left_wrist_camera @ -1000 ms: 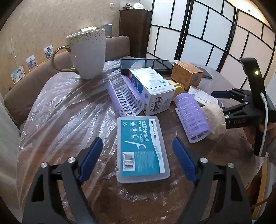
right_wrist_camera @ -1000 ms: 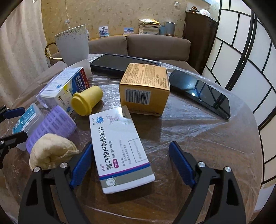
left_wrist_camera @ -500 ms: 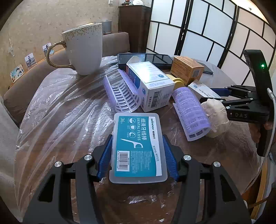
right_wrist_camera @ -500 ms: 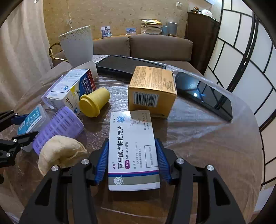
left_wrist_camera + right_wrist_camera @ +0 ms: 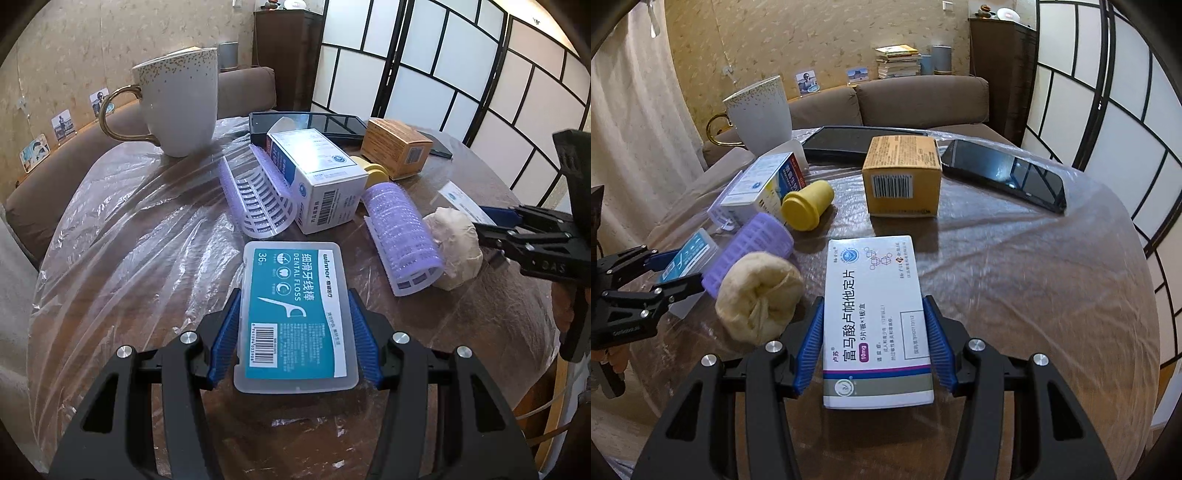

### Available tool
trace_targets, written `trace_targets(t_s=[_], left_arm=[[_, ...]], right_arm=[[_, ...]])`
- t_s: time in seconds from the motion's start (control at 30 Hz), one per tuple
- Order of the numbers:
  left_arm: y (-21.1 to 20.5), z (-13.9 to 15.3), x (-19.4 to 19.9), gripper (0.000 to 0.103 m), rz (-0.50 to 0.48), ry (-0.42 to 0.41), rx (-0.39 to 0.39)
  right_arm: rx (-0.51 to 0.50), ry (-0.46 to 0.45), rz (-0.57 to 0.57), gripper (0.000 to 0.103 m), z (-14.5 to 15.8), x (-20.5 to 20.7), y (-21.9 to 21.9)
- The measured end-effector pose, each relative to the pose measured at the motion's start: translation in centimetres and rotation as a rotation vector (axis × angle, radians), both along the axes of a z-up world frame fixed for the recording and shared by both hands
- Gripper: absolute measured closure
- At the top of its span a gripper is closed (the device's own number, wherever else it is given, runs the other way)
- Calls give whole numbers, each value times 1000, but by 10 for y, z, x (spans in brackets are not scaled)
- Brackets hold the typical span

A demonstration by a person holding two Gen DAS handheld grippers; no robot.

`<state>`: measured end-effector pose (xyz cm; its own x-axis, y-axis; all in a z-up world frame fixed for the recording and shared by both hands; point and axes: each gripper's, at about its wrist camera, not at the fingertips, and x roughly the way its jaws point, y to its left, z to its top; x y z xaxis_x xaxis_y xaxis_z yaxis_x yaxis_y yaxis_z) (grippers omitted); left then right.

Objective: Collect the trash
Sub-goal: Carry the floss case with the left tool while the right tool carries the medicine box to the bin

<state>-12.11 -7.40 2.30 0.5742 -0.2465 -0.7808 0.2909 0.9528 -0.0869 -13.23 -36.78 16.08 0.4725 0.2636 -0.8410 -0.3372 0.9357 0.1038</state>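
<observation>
My left gripper [image 5: 295,339] is shut on a clear dental floss box with a teal label [image 5: 295,314], blue pads against both long sides, low over the plastic-covered table. My right gripper [image 5: 873,349] is shut on a white medicine box with a purple stripe [image 5: 875,317]. A crumpled cream paper ball [image 5: 759,295] lies just left of the right gripper, and it also shows in the left wrist view [image 5: 454,247]. The right gripper shows at the right edge of the left wrist view [image 5: 491,225]; the left gripper shows at the left of the right wrist view [image 5: 677,269].
On the round table [image 5: 1034,295] lie two purple hair rollers [image 5: 402,229] [image 5: 258,199], a white and blue carton [image 5: 317,177], a yellow cap [image 5: 807,205], a brown box [image 5: 903,181], a tablet [image 5: 849,142], a phone [image 5: 1008,177] and a white mug [image 5: 177,103]. A sofa stands behind.
Both grippers went from open to shut, the left on the floss box and the right on the medicine box. Both have moved slightly forward since.
</observation>
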Motion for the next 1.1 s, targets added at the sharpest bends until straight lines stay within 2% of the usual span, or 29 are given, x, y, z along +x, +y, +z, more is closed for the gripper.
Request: trace_targets(t_s=[0.77,1.1], left_arm=[[-5,9,-35,47,-18,6,-27],[-6,14,-63,47,-39,4,-32]], right_arm=[[69,-7,-97,52,15,-74,-22],[78,2,-86,52,20,-100,-23]])
